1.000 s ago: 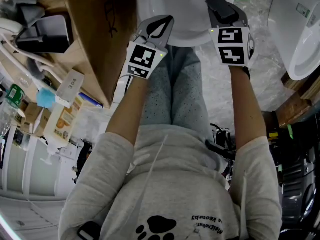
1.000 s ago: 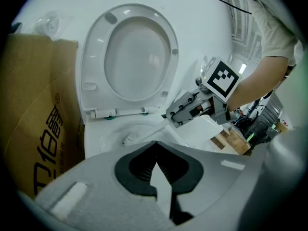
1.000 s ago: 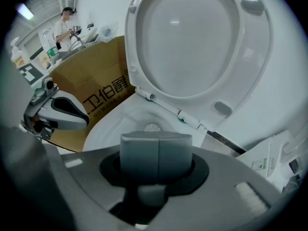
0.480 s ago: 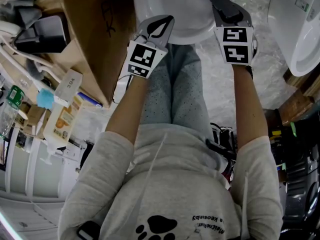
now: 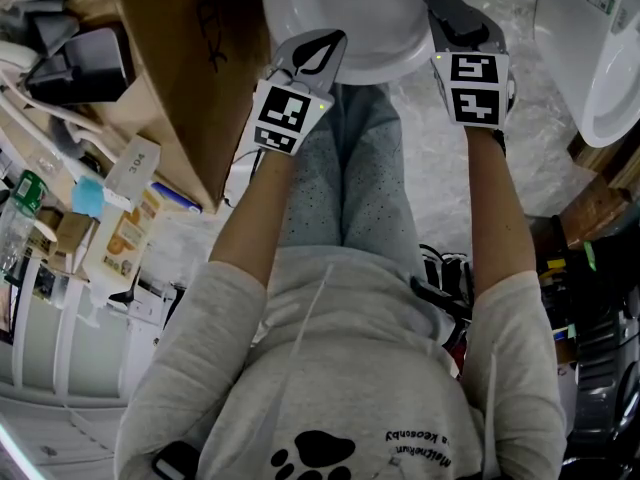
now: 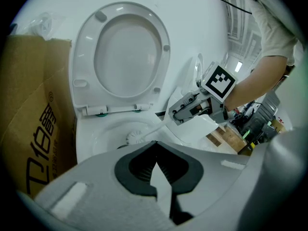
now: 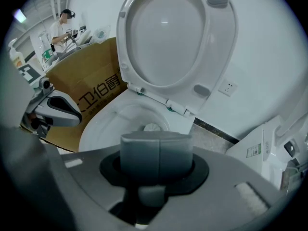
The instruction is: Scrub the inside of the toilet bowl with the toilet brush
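Right gripper (image 7: 156,153) is clamping the handle of the toilet brush (image 7: 153,127), whose head is sitting inside the toilet bowl (image 7: 103,121) at twelve o'clock of the jaws. Left gripper (image 6: 156,170), jaws pressed together on nothing, is hovering before the bowl, with a cardboard box (image 6: 33,129) standing at its nine o'clock.

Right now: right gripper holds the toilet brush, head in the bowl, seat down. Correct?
No, the seat is up, as the left gripper view shows. The right gripper does hold the toilet brush, head in the bowl.
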### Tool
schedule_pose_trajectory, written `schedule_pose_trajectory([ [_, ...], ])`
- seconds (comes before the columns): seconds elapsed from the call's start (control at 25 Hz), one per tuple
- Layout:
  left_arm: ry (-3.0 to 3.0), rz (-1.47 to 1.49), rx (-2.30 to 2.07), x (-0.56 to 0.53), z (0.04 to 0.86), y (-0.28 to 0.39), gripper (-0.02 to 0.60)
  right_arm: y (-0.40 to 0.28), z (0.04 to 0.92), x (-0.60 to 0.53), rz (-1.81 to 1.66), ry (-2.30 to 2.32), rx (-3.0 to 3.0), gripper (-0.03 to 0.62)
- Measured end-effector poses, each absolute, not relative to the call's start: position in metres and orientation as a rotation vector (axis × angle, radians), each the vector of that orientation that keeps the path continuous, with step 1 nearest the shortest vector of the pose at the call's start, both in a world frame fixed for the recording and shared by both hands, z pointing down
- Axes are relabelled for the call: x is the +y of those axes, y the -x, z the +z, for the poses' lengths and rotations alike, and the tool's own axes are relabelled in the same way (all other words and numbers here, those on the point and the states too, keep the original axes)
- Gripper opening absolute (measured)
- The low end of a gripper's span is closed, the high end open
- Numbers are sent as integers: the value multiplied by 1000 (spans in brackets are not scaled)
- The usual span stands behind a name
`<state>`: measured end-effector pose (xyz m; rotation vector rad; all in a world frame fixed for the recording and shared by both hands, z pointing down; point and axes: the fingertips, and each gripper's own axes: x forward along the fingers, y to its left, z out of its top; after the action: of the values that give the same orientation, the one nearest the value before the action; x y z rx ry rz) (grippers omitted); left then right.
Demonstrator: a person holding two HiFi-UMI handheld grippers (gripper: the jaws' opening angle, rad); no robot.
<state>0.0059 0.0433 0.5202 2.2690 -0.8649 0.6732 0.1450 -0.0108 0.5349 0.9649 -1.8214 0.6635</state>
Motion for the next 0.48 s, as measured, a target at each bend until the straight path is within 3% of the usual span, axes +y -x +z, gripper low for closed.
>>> schedule_pose_trajectory([
  [0.48, -2281, 683, -845, 57, 522, -14, -3, -156, 544, 11, 693, -999, -1805, 150],
])
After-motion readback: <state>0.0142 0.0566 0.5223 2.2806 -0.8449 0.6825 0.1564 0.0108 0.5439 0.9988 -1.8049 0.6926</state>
